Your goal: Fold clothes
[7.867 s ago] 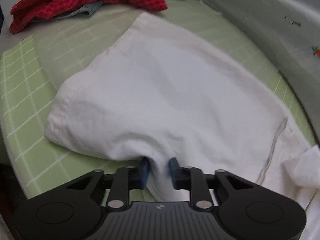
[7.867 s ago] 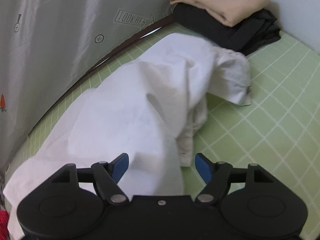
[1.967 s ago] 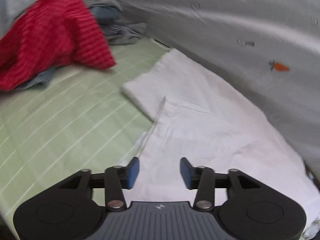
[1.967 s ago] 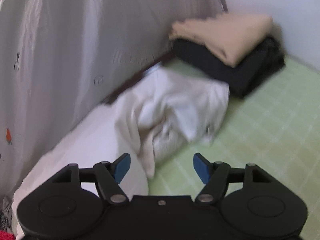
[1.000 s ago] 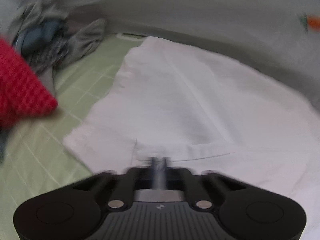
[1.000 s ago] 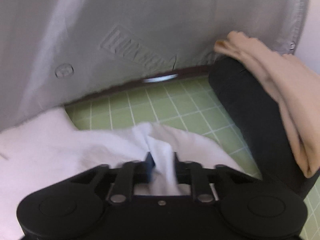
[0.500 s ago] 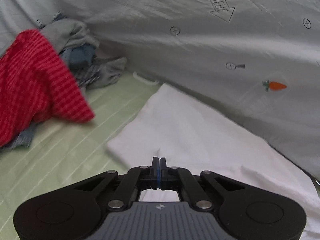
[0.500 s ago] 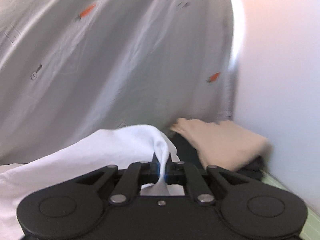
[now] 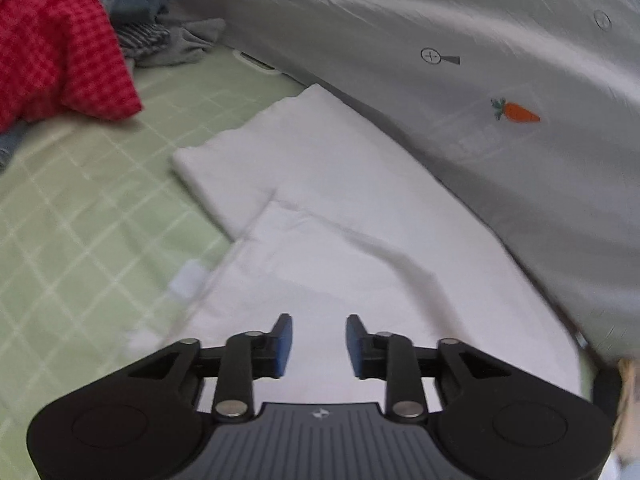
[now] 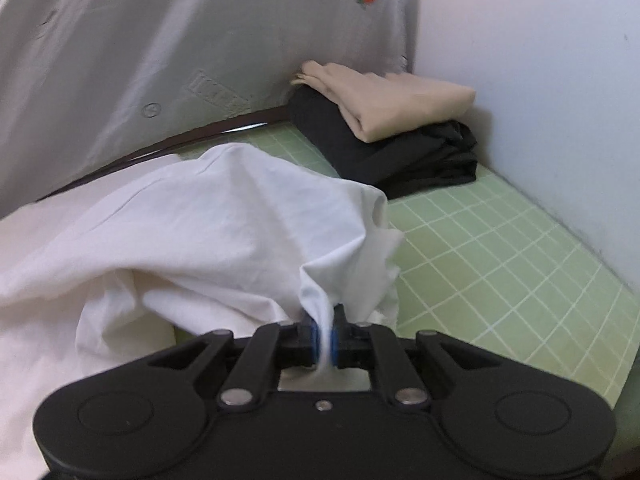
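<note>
A white garment [image 9: 340, 216] lies on the green checked mat [image 9: 80, 216], one layer folded over another along the grey curtain. My left gripper [image 9: 319, 338] is open and empty just above the near part of the cloth. In the right wrist view the same white garment [image 10: 224, 224] is bunched and lifted in a ridge. My right gripper [image 10: 325, 334] is shut on a pinched fold of it, above the mat [image 10: 500, 256].
A red checked garment [image 9: 60, 44] and a heap of grey and blue clothes [image 9: 160, 36] lie at the far left. A folded beige garment [image 10: 392, 96] sits on folded black clothes [image 10: 400, 148] in the corner by the white wall. The grey curtain [image 9: 460, 60] borders the mat.
My left gripper has opened and let go of the white cloth, which now lies flat. My right gripper, still shut on the cloth, has come down from curtain height toward the mat.
</note>
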Motion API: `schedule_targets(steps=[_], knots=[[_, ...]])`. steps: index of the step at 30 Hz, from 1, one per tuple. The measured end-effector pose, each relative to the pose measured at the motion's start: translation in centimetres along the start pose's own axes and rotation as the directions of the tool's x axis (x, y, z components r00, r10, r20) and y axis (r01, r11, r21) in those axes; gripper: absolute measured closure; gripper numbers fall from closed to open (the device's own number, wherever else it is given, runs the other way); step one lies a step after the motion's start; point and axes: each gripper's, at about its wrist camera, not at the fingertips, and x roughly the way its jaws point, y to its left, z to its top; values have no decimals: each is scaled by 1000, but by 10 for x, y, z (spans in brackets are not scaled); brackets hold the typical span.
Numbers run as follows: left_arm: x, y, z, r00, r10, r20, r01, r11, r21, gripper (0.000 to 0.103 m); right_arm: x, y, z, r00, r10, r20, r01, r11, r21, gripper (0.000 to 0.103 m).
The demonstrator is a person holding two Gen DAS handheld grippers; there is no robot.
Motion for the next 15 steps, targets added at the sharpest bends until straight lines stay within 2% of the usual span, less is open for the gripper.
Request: schedule_targets(steps=[4, 8, 10, 13, 15], knots=[[21, -6, 18, 997, -79, -25, 76, 991, -108, 54, 13, 8, -6, 999, -15, -31, 16, 999, 35, 92], [55, -16, 37, 980, -182, -77, 159, 957, -243, 41, 37, 12, -5, 997, -39, -65, 44, 996, 74, 91], [78, -25, 45, 977, -183, -110, 145, 947, -287, 37, 46, 15, -2, 995, -52, -84, 60, 993, 97, 91], [113, -41, 51, 976, -137, -169, 83, 953, -292, 37, 57, 20, 0, 992, -71, -109, 80, 993, 83, 90], [131, -51, 53, 976, -82, -203, 22, 959, -284, 37, 61, 23, 1, 990, -80, -119, 88, 994, 63, 89]])
